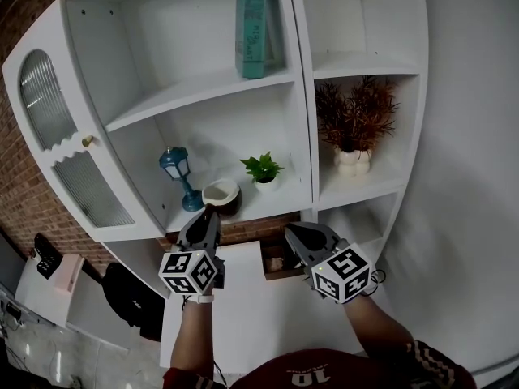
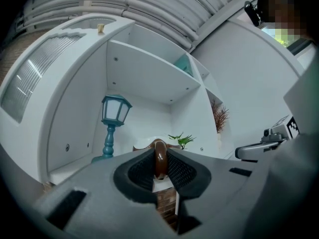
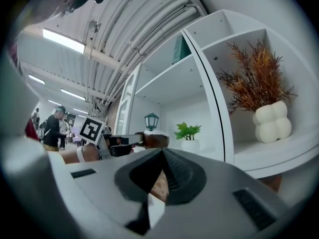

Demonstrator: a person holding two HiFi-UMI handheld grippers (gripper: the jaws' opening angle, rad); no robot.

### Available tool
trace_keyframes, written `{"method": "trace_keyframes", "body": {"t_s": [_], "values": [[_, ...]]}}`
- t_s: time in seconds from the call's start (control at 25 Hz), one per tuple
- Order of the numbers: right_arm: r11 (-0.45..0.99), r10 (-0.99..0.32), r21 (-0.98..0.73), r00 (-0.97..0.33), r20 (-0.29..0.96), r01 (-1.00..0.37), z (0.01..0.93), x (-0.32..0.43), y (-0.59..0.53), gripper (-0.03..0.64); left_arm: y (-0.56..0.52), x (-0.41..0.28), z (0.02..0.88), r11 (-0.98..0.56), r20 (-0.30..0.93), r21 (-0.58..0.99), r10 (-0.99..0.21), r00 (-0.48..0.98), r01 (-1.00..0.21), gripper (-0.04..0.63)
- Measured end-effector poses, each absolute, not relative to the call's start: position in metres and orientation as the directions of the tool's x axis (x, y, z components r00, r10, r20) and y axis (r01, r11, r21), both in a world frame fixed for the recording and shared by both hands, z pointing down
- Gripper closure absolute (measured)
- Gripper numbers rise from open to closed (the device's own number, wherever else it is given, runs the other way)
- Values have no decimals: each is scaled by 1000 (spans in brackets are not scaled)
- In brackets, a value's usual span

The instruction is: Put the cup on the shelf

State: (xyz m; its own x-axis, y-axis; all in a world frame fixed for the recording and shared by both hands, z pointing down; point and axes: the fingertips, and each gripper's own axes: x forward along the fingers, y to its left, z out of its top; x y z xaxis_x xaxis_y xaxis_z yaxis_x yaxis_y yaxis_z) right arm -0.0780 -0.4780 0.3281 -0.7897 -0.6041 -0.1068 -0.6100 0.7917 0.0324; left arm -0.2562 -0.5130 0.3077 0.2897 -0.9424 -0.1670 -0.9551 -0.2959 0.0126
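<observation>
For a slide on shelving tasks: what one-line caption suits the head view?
Left tool holds a brown cup at the shelf, between a teal lantern and a potted plant; right tool empty.

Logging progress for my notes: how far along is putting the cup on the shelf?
Done: cup is up at the shelf, between lantern and plant. In hand: left tool grips its handle. Left: set it down, release.

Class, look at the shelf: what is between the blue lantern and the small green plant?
The brown cup, gripped by its handle in the left claw, is between the lantern and plant; the head view shows it.
</observation>
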Motion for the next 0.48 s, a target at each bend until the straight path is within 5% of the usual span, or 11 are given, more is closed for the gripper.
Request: {"method": "trace_keyframes", "body": {"t_s": [0.48], "values": [[807,-586,10,-802,-116,-591,333,-78,-475,611,-533,-256,316,-300,-168,33,-942,290,-954,540]]}}
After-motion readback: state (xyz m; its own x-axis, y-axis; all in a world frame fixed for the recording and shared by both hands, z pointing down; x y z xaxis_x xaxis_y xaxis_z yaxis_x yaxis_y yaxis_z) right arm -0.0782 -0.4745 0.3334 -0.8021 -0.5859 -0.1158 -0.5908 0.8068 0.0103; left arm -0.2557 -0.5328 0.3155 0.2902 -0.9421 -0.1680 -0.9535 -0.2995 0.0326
